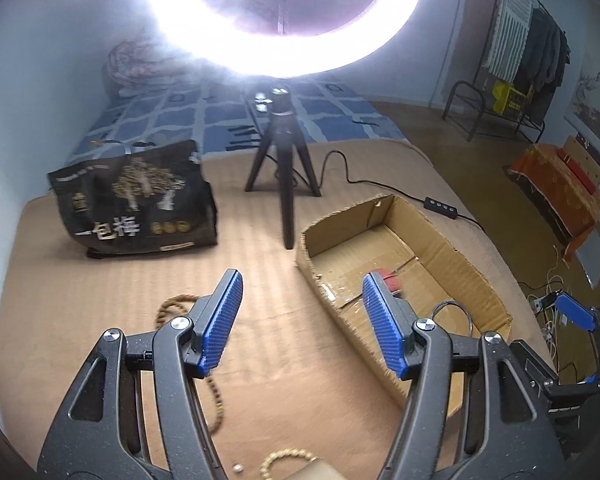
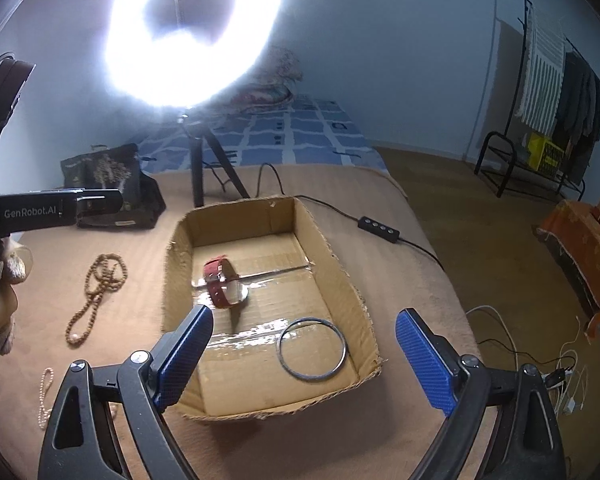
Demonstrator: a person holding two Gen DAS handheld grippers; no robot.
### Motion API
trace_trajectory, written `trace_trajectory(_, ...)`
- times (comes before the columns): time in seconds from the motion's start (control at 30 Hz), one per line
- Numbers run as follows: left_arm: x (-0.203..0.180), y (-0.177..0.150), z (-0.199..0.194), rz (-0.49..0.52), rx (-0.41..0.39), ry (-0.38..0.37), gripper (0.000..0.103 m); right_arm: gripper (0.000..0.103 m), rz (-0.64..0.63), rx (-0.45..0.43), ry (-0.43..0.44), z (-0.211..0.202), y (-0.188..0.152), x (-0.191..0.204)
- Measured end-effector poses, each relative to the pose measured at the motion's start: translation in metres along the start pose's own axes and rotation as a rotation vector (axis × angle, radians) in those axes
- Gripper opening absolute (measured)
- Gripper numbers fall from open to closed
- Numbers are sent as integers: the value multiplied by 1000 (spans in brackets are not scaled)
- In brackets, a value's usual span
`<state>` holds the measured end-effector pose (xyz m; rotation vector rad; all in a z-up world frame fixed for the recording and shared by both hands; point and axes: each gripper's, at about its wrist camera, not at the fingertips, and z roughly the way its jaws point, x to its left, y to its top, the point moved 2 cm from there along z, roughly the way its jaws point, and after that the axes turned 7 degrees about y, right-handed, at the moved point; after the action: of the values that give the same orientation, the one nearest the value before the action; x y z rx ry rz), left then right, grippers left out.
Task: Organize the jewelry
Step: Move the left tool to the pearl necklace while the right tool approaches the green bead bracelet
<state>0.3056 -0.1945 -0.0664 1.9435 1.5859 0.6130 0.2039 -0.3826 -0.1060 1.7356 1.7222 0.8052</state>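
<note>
An open cardboard box (image 2: 332, 264) lies on the tan blanket and holds a red-strapped watch (image 2: 220, 284) and a grey metal bangle (image 2: 312, 350). A long wooden bead necklace (image 2: 96, 292) lies left of the box; it also shows in the left wrist view (image 1: 172, 308). A pale pearl strand (image 2: 44, 396) lies nearer. A beaded bracelet (image 1: 288, 460) sits at the bottom edge. My right gripper (image 2: 308, 360) is open and empty above the box's near end. My left gripper (image 1: 300, 320) is open and empty, left of the box (image 1: 472, 272).
A ring light on a black tripod (image 1: 282, 168) stands behind the box, its cable and remote (image 2: 380, 230) running right. A black printed bag (image 1: 136, 200) stands at the back left. The blanket's right edge drops to the floor with cables (image 2: 560, 376).
</note>
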Motion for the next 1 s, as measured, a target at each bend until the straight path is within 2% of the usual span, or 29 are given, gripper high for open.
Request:
trace_trajectory(0.3,52,-18,-47,-26,-29,45,64,94,-28,-15,44,-25,-4,31)
trace_trajectory(0.5,93,-45,-69,-52,-19,81,64,94,-71,-10,85,-37,-12,61)
trace_trajectory(0.83,142,-105,-81,-112,57,110,64,93,-139,72,159,-25,-36,113)
trace_trajectory(1.0,152,-137,-78,-130,103,107,64,87,-132,141,195,-10,-51,126)
